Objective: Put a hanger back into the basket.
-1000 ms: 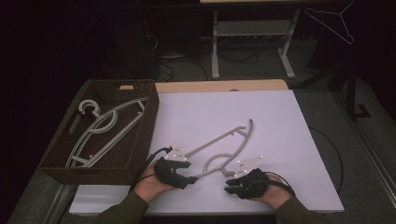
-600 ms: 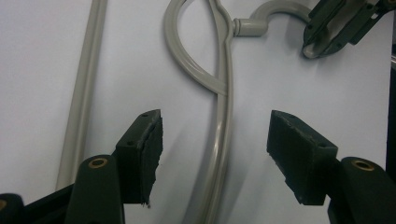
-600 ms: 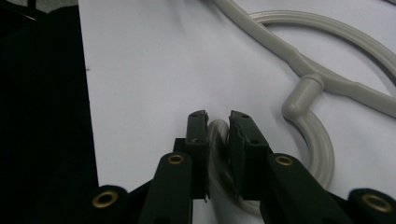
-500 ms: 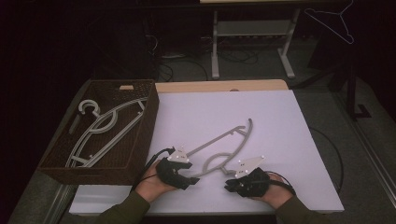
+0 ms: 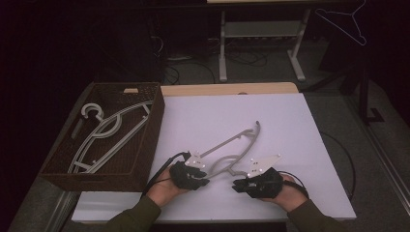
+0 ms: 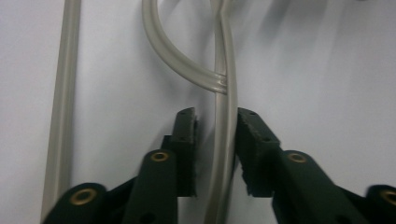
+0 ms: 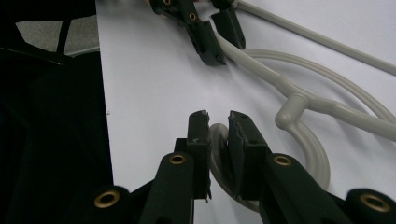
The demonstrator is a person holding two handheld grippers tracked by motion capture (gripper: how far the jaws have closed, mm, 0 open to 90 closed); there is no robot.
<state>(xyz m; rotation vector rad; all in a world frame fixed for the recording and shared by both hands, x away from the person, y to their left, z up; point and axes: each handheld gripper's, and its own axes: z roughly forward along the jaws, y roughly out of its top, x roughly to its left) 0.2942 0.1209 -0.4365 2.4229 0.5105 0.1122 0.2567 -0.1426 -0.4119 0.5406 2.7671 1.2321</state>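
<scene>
Pale grey plastic clothes hanger [image 5: 231, 146] flat on white table sheet [image 5: 290, 125], beside brown wicker basket [image 5: 145, 145]. Left gripper [image 6: 216, 135]: jaws just closing around hanger bar, pads at the bar. Right gripper [image 7: 218, 140]: clenched on hanger hook.

A pale grey hanger [image 5: 231, 145] lies on a plain white table [image 5: 290, 125]. Both the left gripper [image 5: 204, 181] and the right gripper [image 5: 235, 184] are black with brass-coloured rivets. The woven basket [image 5: 145, 145] is dark brown and holds light grey hangers [image 5: 104, 133].
</scene>
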